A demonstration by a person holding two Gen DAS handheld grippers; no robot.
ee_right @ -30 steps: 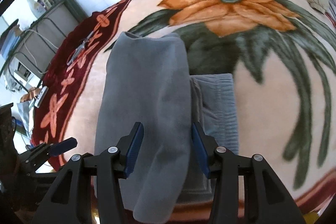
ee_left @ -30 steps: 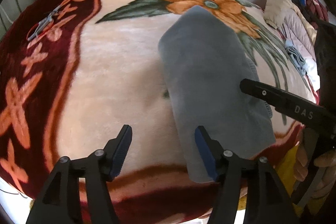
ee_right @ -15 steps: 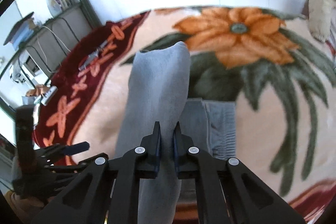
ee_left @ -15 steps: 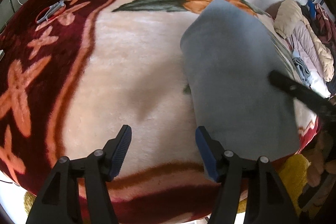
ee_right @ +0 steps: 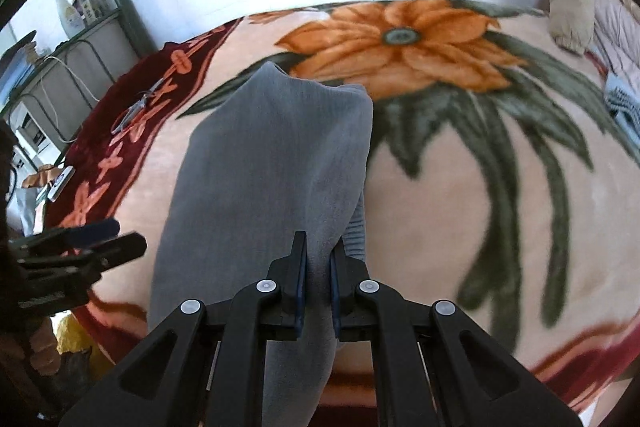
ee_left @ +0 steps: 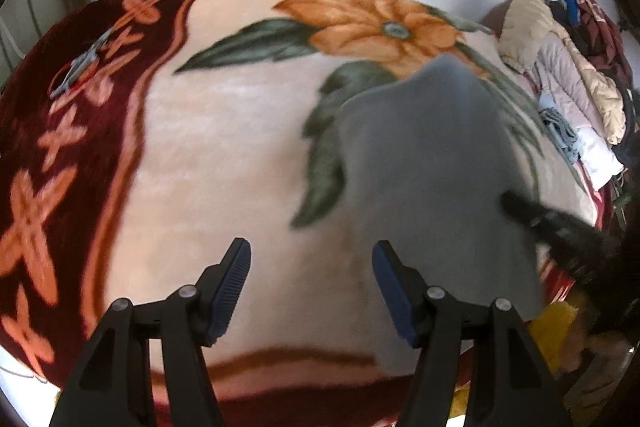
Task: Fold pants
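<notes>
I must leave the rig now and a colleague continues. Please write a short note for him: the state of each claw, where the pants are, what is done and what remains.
Right claw: shut on the near edge of the grey pants, cloth pinched between the pads.
Left claw: open, holds nothing, above bare blanket to the left of the pants.
Pants: on the flowered blanket, one grey layer lying over another; a ribbed band shows beside the right claw.
Done: near edge is gripped.
Left: probably carry the gripped end toward the far end, lay it flat, release, then smooth it.
</notes>
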